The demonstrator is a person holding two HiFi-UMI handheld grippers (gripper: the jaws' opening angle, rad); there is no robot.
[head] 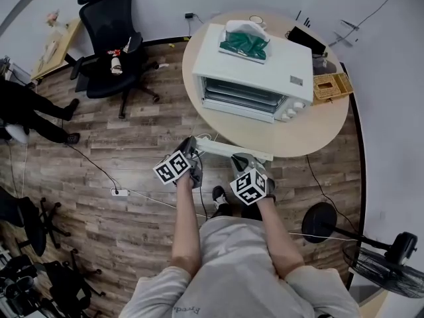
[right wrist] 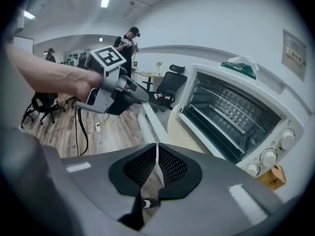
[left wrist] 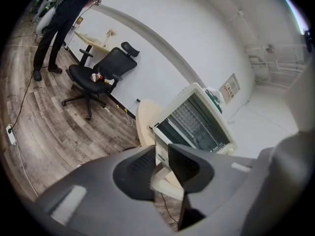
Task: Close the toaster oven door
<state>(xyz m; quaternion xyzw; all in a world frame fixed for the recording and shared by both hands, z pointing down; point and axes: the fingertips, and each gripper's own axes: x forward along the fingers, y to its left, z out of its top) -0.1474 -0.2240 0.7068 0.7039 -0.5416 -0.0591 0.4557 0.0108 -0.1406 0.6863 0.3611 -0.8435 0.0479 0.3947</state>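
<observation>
We stand at the round table (head: 318, 134). On it sits the white oven (head: 278, 71), its long axis running left to right in the head view, with the knobs (head: 292, 113) at its right end and its open mouth facing us. The door (head: 232, 150) is down, jutting from the oven's lower front past the table's edge toward us. Its long axis lies along the oven's front, and in the head view its free edge slants a little from upper left to lower right.

Our left gripper (left wrist: 161, 147) is at the door's left end. Its jaws stand a narrow gap apart, and the door's white edge fills that gap, with both pads against it. Our right gripper (right wrist: 157, 145) is nearer the middle of the free edge. Its jaws are pressed together to a hairline slit; a sliver of the door's white shows in the slit, and we cannot tell whether they nip it.

In the right gripper view the door runs away edge-on to the left gripper, with the rack (right wrist: 231, 109) in the oven's cavity to its right
</observation>
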